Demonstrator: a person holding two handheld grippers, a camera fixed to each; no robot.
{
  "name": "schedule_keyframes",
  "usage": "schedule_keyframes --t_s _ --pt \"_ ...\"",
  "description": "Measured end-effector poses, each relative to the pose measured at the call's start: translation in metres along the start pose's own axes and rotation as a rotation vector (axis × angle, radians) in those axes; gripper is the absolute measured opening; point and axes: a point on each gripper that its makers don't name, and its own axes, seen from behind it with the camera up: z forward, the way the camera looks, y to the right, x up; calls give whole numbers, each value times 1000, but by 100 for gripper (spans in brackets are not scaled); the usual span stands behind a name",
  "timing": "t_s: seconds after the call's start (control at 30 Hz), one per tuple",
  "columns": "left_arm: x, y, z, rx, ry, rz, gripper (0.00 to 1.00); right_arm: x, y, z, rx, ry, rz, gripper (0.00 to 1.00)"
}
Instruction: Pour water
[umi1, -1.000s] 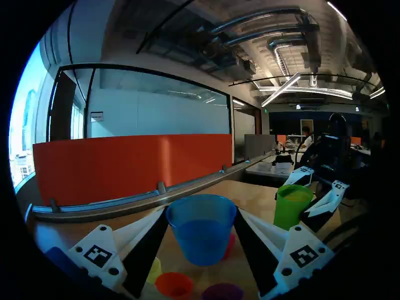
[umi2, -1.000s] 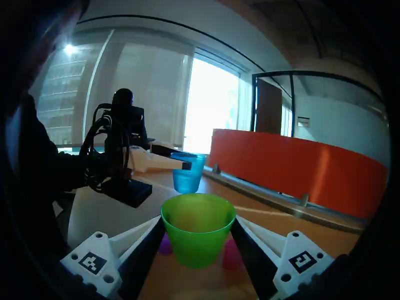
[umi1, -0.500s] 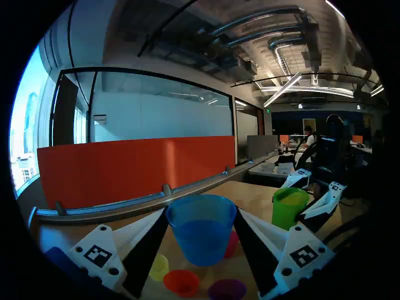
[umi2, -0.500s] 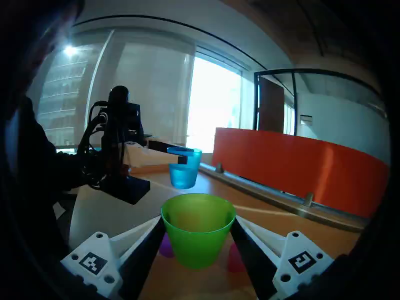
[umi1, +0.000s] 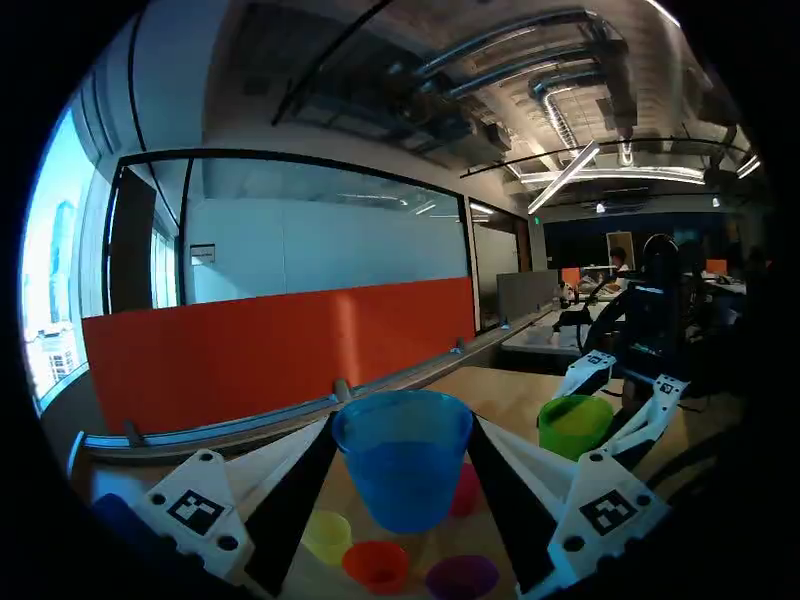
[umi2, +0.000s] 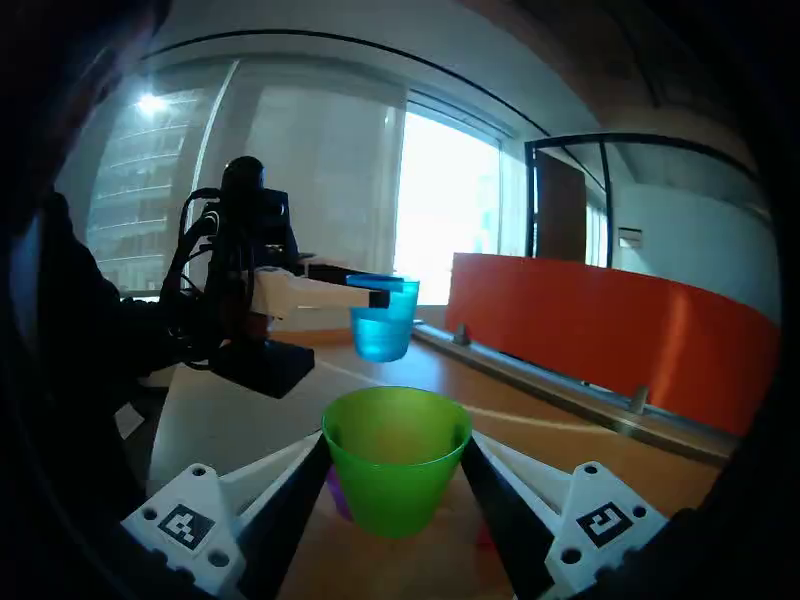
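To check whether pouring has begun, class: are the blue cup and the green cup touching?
Apart. The right gripper view shows the blue cup farther off than the green cup, with bare table between them.

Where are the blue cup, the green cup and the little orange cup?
blue cup (umi1: 403, 490), left gripper view, on its front wall.
green cup (umi2: 393, 495), right gripper view, on its front wall.
orange cup (umi1: 376, 566), left gripper view, on its open top.

window (umi2: 445, 210) glare blown out | ceiling strip lights (umi1: 565, 178) — dim interior | edges bowed
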Motion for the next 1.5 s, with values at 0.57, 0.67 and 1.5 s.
schedule_keyframes --t_s 0.57,0.67,1.5 --pt "22 3 -18 13 38 100 88 -4 -15 17 60 0 14 90" --pt "26 2 -20 17 42 118 88 -6 -17 20 69 0 17 90" --pt "47 2 -28 38 59 266 87 -12 -34 44 130 0 32 90"
